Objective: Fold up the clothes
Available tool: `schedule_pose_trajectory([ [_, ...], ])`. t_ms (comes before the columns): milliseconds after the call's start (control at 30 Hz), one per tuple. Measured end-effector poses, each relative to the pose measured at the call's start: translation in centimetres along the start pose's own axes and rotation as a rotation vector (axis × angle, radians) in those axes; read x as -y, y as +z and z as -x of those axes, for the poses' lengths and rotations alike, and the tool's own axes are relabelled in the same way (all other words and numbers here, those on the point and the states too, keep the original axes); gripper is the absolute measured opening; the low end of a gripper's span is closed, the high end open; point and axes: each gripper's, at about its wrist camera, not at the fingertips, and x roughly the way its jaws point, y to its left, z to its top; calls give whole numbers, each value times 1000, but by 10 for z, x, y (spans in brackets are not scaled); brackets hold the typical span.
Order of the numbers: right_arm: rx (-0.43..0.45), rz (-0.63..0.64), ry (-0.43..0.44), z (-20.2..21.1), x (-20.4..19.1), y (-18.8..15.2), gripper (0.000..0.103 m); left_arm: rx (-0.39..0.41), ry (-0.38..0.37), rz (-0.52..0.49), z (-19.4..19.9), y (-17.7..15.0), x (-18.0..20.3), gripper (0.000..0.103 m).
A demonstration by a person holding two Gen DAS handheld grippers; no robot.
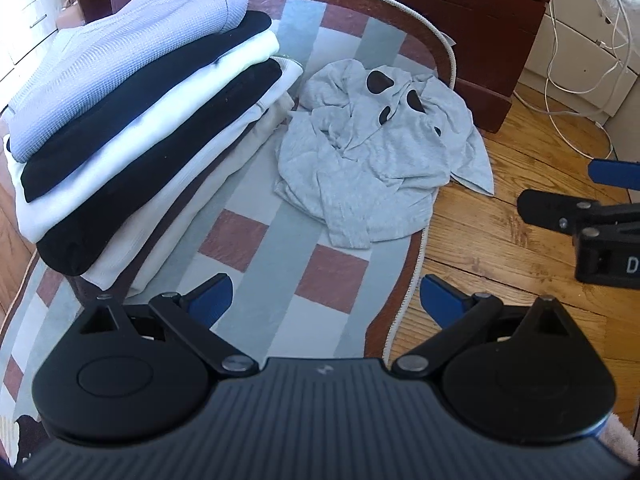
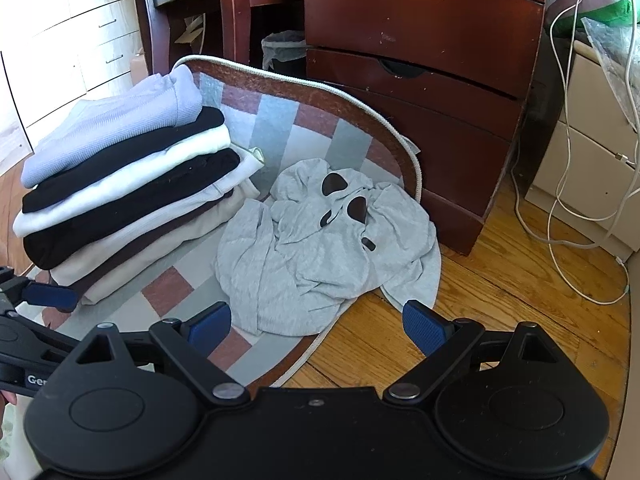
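A crumpled light grey garment [image 1: 376, 152] [image 2: 320, 256] with dark patches lies on the checked rug [image 1: 260, 200] [image 2: 280, 128], its edge spilling onto the wood floor. To its left stands a stack of folded clothes [image 1: 132, 136] [image 2: 124, 184] in lilac, black, white and beige. My left gripper [image 1: 326, 300] hovers open over the rug, short of the garment, nothing between its blue pads. My right gripper [image 2: 316, 326] is open too, just before the garment's near edge. The right gripper's fingers [image 1: 560, 208] show at the right edge of the left wrist view.
A dark wooden chest of drawers [image 2: 420, 80] stands right behind the rug. White cables [image 2: 568, 184] trail over the wood floor [image 2: 500, 312] at the right, beside a cream cabinet [image 2: 580, 184]. White drawers [image 2: 60, 52] stand at the far left, a bin [image 2: 282, 50] under a desk.
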Motion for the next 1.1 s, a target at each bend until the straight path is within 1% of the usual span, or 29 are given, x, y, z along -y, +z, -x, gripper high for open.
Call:
schedule_pose_trajectory([
  [333, -1, -10, 2, -1, 1, -1, 95, -10, -2, 9, -2, 0, -1, 102],
  [467, -5, -5, -1, -2, 0, -2, 95, -8, -15, 3, -1, -2, 1, 102],
  [633, 20, 28, -57, -1, -5, -1, 95, -6, -20, -16, 0, -2, 6, 102],
  [767, 3, 14, -26, -4, -2, -1, 95, -14, -20, -14, -3, 0, 6, 102],
  [900, -2, 14, -34, -7, -1, -2, 95, -18, -12, -26, -9, 4, 9, 102],
  [1100, -17, -5, -20, -15, 2, -4, 95, -23, 4, -45, -18, 11, 11, 102],
])
